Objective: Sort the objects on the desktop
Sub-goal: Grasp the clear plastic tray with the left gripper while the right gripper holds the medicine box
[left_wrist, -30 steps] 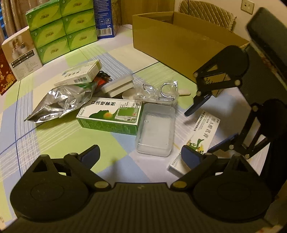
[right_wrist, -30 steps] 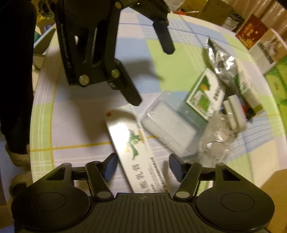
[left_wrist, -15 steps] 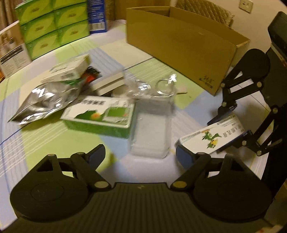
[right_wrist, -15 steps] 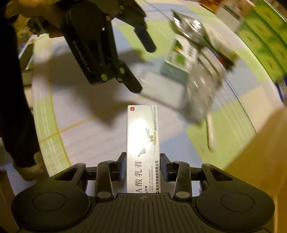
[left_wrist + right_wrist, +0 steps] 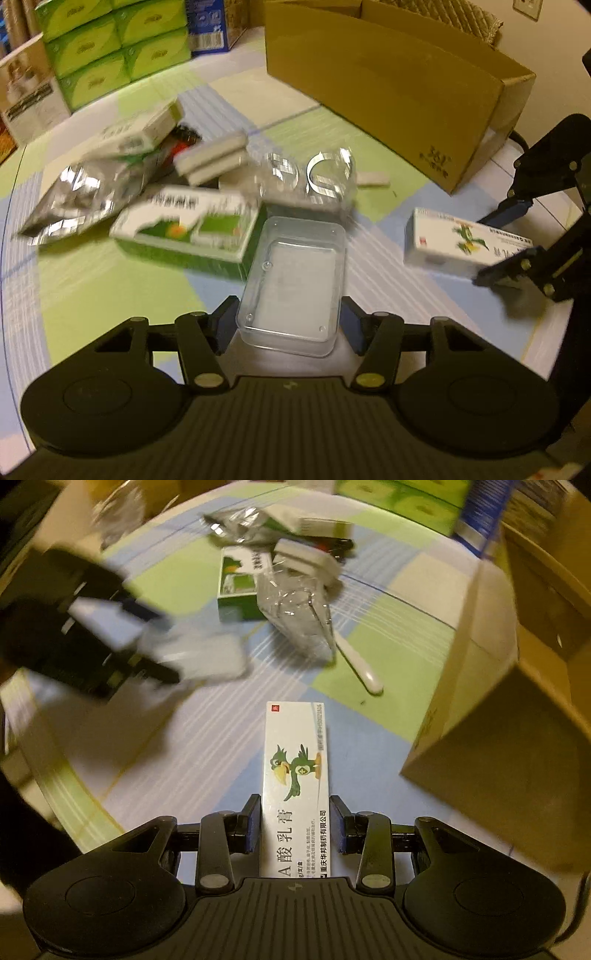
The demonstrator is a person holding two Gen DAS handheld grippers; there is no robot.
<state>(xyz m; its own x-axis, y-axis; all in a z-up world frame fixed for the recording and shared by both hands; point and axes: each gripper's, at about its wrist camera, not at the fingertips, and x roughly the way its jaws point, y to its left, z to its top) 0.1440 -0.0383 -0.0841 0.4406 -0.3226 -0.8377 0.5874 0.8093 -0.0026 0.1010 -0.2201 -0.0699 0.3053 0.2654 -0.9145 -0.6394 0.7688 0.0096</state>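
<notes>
- Left wrist view: clear plastic case (image 5: 293,282) sits between the fingers of the left gripper (image 5: 288,325), near end in the gap, far end sticking forward past the tips.
- Left fingers sit just beside the case's two long sides; contact is too blurred to judge, so cannot tell if it's clamped.
- Green-and-white medicine box (image 5: 188,230) lies forward-left of the left gripper, touching the case's left edge; silver foil pouch (image 5: 79,194) further left.
- Crinkled clear wrapper (image 5: 314,175) lies straight ahead beyond the case; cardboard box (image 5: 388,81) stands forward-right.
- Right gripper (image 5: 517,236) is off to the right of the left one, held above the checked tablecloth (image 5: 85,280).
- Right wrist view: right gripper (image 5: 294,825) is closed narrow on the white ointment box with green parrot (image 5: 295,775), pads pressed on both long sides, the box pointing straight forward.
- Ointment box is lifted clear of the cloth (image 5: 207,738); cardboard box (image 5: 509,709) is just forward-right of it.
- White plastic spoon (image 5: 360,666) lies ahead of the right gripper; left gripper (image 5: 159,653) blurred forward-left.
</notes>
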